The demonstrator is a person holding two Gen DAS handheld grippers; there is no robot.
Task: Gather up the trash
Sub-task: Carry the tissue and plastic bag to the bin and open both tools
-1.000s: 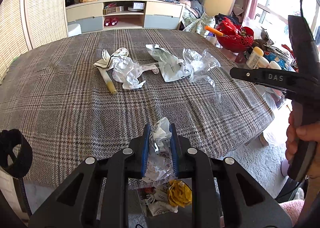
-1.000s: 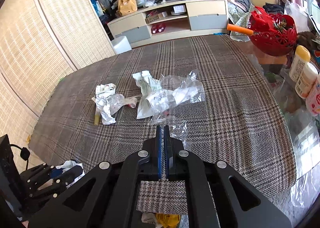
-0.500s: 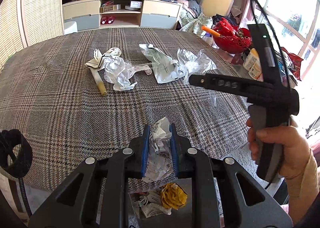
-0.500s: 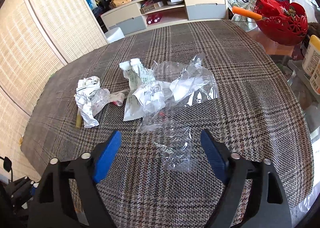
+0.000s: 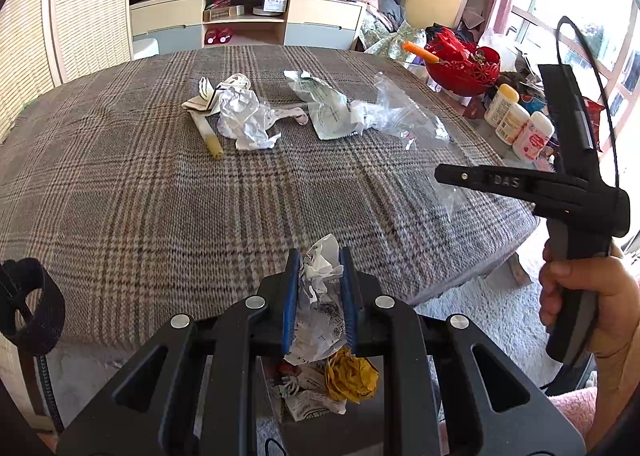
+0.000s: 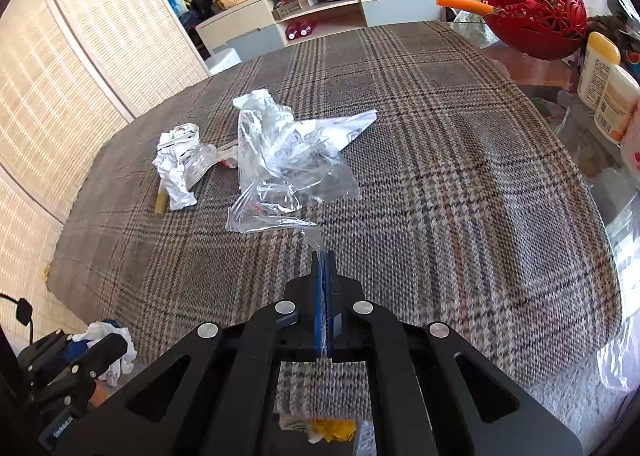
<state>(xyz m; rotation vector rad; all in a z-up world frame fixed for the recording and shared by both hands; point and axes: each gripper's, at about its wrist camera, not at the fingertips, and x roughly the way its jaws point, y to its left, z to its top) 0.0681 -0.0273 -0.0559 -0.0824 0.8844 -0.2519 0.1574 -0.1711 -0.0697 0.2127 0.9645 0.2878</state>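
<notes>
left gripper [image 5: 319, 283] jaws clamp crumpled paper [image 5: 320, 312] | right gripper [image 6: 324, 268] jaws closed, apparently pinching plastic wrap [image 6: 288, 172]

brown-grey plaid tablecloth [image 5: 160, 196], white crumpled paper [image 5: 244, 116], clear plastic wrap [image 6: 280, 160], red bowl [image 6: 536, 28], yellow wad [image 5: 350, 376].

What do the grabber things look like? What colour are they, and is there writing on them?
Both are black plastic. The left gripper and right gripper each have two blue pads, triangle-shaped cut-outs in the arms and round silver bolts. From the left camera, the right one looks like a pistol handle with "DAS" in raised letters and a thin black cable looping above. The bare hand holding it has a tan sleeve.
</notes>
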